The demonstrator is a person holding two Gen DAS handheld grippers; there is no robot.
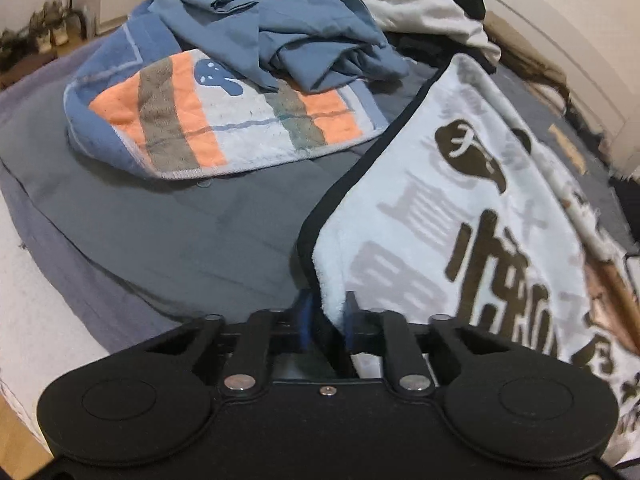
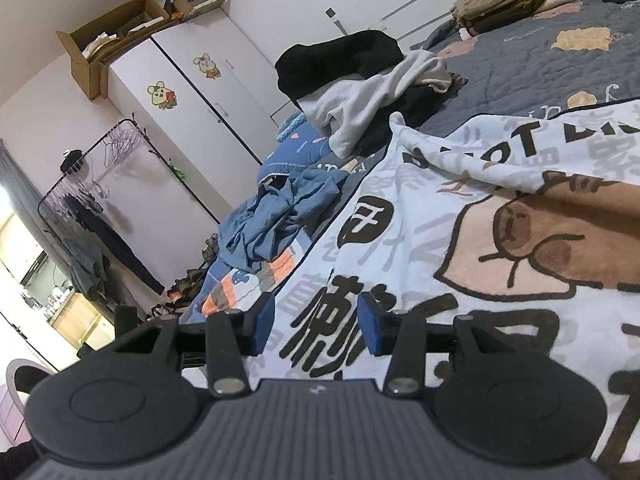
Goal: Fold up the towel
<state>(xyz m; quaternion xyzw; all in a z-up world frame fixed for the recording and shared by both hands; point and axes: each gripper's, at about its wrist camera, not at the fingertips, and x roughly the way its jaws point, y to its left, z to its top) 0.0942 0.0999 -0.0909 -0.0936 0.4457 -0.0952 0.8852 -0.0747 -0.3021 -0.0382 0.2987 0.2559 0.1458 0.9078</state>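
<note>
A white towel [image 1: 460,208] with dark brown characters, a cartoon animal print and a black hem lies spread over the grey bed. In the left wrist view its near corner is pinched between the blue pads [image 1: 306,316] of my left gripper [image 1: 329,314], which is shut on it. In the right wrist view the same towel [image 2: 460,248] fills the lower right. My right gripper [image 2: 316,320] hovers over its printed face with its jaws wide apart and nothing clamped between its pads [image 2: 370,330].
An orange, grey and blue striped towel [image 1: 224,120] lies behind, with a crumpled blue garment [image 1: 288,28] on top. A pile of black and grey clothes [image 2: 360,84] sits further back. White wardrobes [image 2: 192,92], a clothes rack [image 2: 88,200] and shoes stand beside the bed.
</note>
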